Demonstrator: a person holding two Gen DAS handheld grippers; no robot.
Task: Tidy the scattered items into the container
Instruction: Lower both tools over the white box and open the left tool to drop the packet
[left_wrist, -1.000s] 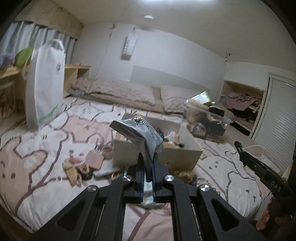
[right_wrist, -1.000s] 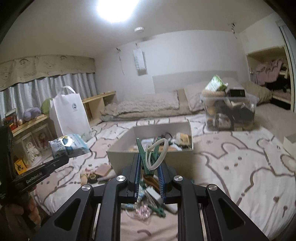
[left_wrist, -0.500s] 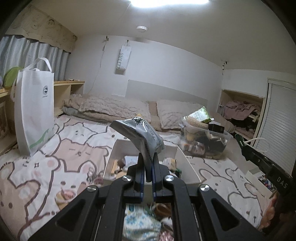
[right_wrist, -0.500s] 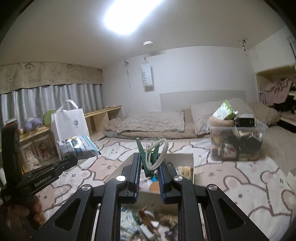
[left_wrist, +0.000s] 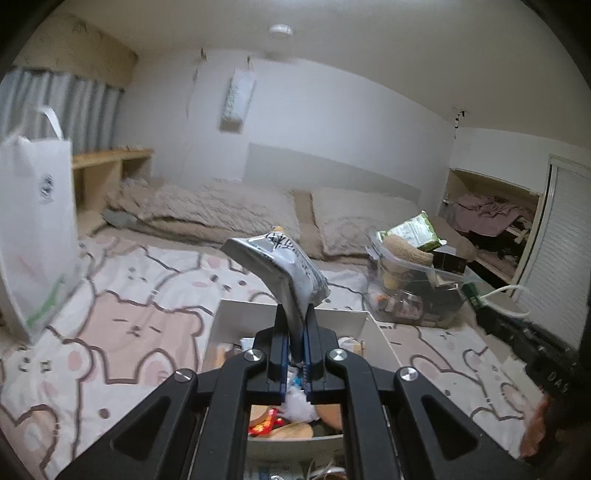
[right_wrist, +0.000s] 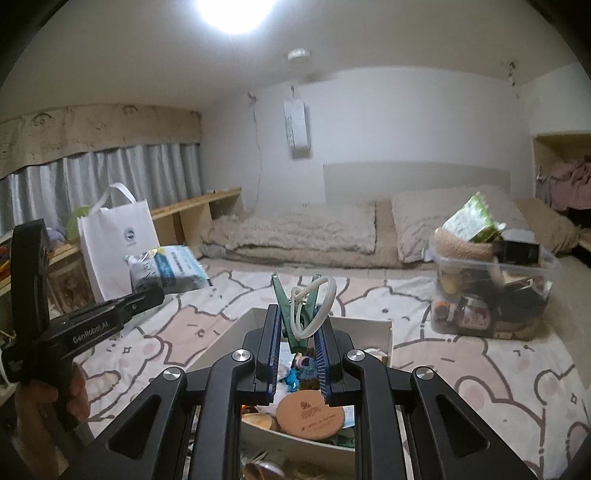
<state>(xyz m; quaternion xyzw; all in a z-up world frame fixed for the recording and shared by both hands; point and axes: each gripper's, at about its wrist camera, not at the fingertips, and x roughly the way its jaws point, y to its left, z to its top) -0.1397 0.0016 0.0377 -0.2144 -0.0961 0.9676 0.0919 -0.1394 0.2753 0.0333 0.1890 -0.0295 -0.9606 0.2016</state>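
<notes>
My left gripper (left_wrist: 295, 325) is shut on a silver and blue foil packet (left_wrist: 280, 266) and holds it above the open white box (left_wrist: 236, 321). The packet also shows in the right wrist view (right_wrist: 166, 271), left of the box. My right gripper (right_wrist: 297, 328) is shut on a green clothes peg with a white cord loop (right_wrist: 306, 310), above the same white box (right_wrist: 373, 328). The box holds several small items, among them a round tan disc (right_wrist: 310, 410).
A clear plastic tub (right_wrist: 491, 295) full of things stands to the right on the bear-print bedding (right_wrist: 480, 369). A white tote bag (right_wrist: 118, 243) stands at the left by wooden shelves. Pillows and a blanket lie at the back. A few loose items lie in front of the box.
Both grippers have moved forward over the white box with their loads still held. The scattered items on the bedding have dropped out of view below.
</notes>
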